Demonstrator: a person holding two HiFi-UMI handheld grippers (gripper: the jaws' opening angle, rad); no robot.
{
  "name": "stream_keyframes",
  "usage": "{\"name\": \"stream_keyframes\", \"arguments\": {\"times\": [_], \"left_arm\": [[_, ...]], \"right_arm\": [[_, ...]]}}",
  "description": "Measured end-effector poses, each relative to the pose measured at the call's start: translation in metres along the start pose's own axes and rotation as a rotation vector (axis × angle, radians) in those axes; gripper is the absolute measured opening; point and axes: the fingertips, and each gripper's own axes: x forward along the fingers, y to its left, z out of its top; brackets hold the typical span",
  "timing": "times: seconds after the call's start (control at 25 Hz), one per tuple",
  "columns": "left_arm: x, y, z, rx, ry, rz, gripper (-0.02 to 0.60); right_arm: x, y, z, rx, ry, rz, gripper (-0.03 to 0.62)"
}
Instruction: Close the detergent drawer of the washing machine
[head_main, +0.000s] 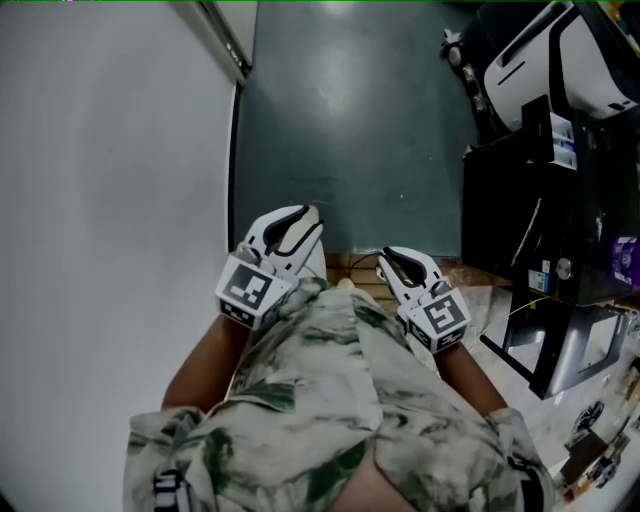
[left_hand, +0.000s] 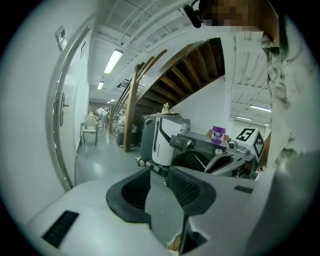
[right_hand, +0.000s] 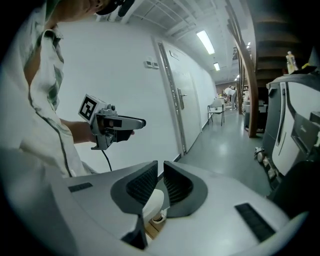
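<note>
One dark washing machine (head_main: 512, 225) stands at the right on the grey floor (head_main: 340, 120). Its detergent drawer cannot be made out, nor which way it points. The left gripper (head_main: 306, 214) and right gripper (head_main: 386, 259) are held near the person's waist, well apart from the machine. The left jaws are slightly apart and empty. The right jaws are almost together and grip nothing.
</note>
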Motion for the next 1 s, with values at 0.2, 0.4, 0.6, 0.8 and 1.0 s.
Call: {"name": "stream_keyframes", "arguments": {"times": [0.2, 0.4, 0.6, 0.8, 1.0], "left_arm": [[0.035, 0.075, 0.061, 0.059, 0.001, -0.120, 0.130], [0.057, 0.118, 0.124, 0.160, 0.016, -0.271, 0.130], [0.081, 0.132, 0.171, 0.194, 0.047, -0.387, 0.130], [0.125, 0.100, 0.201, 0.215, 0.079, -0.507, 0.130], [0.188, 0.058, 0.204, 0.255, 0.122, -0.626, 0.130]], "right_arm": [[0.041, -0.031, 0.078, 0.029, -0.021, -0.113, 0.057], [0.070, -0.048, 0.168, 0.054, -0.058, -0.207, 0.055], [0.067, -0.062, 0.220, 0.102, -0.057, -0.301, 0.055], [0.032, -0.103, 0.231, 0.145, -0.059, -0.394, 0.054], [0.002, -0.166, 0.211, 0.216, -0.067, -0.505, 0.052]]}}
